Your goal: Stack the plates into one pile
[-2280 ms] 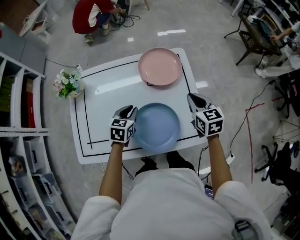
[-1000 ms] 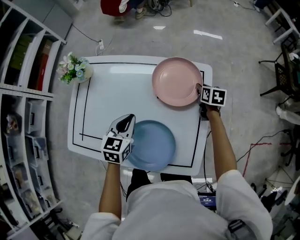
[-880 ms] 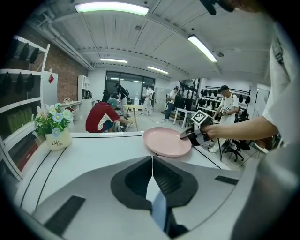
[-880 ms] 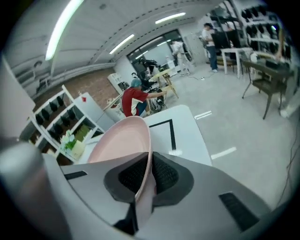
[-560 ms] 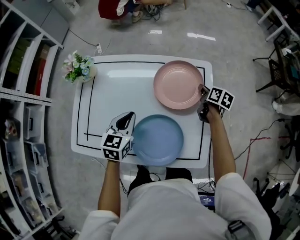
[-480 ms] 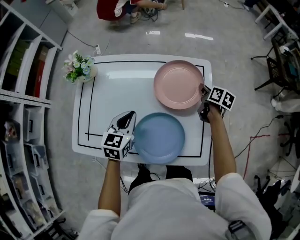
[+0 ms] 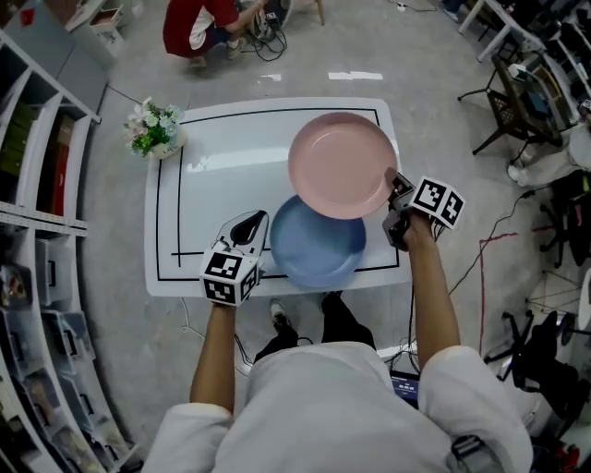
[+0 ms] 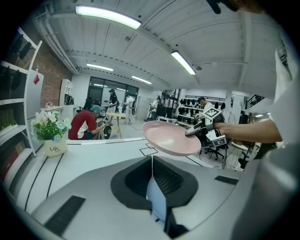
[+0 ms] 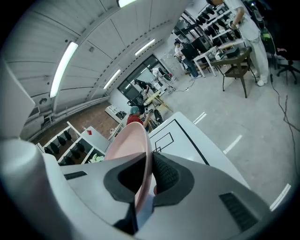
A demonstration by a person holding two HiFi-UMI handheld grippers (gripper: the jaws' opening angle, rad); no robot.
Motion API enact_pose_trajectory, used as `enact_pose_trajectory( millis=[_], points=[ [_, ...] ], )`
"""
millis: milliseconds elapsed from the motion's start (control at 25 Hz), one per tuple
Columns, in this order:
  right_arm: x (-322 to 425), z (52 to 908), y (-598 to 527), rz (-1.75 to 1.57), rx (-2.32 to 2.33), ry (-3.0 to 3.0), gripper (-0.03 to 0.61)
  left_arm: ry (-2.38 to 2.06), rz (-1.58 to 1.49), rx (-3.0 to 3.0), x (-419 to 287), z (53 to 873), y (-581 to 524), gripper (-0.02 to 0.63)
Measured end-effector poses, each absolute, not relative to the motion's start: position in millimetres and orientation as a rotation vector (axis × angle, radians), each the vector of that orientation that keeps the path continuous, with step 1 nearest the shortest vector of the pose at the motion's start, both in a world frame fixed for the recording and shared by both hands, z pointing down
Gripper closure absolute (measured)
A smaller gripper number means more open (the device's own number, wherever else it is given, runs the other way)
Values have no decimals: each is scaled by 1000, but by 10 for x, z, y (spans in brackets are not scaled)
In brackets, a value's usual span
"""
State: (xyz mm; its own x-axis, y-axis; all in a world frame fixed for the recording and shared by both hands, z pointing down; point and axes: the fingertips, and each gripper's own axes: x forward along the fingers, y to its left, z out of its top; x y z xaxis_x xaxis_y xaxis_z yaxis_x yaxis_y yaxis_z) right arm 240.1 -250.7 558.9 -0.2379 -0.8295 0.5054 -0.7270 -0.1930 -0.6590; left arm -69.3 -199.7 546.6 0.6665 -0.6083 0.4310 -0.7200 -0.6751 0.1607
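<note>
Gripping the left rim of the round pale-blue plate with the left tongs at lower centre of the head view. Pressing those jaws almost together on the plate's thin edge, as seen in the left gripper view. Resting that blue plate near the lower edge of the white rectangular surface with its black border line. Pinching the right rim of the round pink plate with the right tongs, the jaws having just been closing and now pressing on the rim from both sides. Holding the pink plate raised and tilted, overlapping the blue plate's far edge in the head view. Showing a small white pot of flowers at the surface's upper-left corner. Showing, further off at the top of the frame, a person in a red top crouching on the grey floor.
</note>
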Motion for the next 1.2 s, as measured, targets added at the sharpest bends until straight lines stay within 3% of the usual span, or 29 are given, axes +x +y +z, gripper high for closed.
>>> enact_pose_trajectory(
  millis=[560, 1200],
  points=[
    [1599, 6102, -1060, -1557, -1916, 1783, 540, -1032, 490, 2541, -1394, 5496, -1249, 591],
    [1590, 6516, -840, -1500, -2205, 1911, 535, -1053, 526, 2505, -1677, 5567, -916, 591]
  ],
)
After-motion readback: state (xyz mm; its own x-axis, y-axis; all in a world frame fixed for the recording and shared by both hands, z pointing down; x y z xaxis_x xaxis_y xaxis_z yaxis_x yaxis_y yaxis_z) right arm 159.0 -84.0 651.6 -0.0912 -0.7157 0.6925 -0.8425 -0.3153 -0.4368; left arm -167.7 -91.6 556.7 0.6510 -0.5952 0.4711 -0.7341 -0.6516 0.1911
